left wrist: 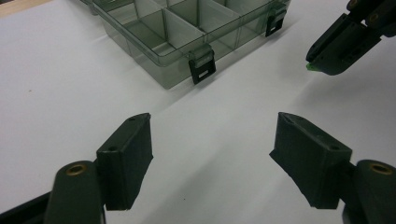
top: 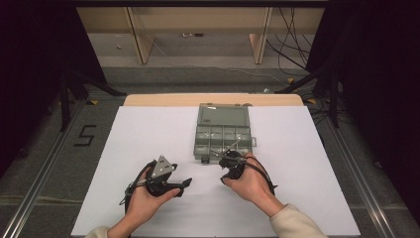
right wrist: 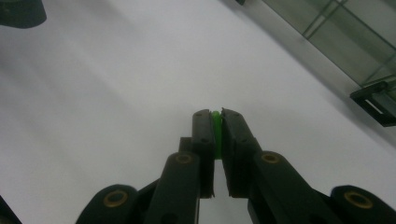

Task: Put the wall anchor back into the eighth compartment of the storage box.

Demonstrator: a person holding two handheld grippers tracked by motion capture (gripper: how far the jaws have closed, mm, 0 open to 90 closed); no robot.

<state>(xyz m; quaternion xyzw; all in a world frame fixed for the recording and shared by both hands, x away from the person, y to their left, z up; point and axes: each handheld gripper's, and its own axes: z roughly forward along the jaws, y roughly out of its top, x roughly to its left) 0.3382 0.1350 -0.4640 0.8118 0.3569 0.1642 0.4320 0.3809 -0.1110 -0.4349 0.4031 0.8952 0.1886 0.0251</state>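
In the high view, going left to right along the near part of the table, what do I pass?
Left gripper, jaws open and empty → right gripper, shut on a small green piece. The open compartment box lies farther back, just beyond the right gripper, on the white table cover.

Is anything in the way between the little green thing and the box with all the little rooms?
Nothing visible. The right gripper pinches the small green piece, and between it and the open compartment box there is just bare white table. The box's lid lies open.

Grey floor [top: 49, 163] marked "5" [top: 85, 135], wooden table legs [top: 140, 37] behind, black curtains [top: 29, 64], trailing cables [top: 292, 44].
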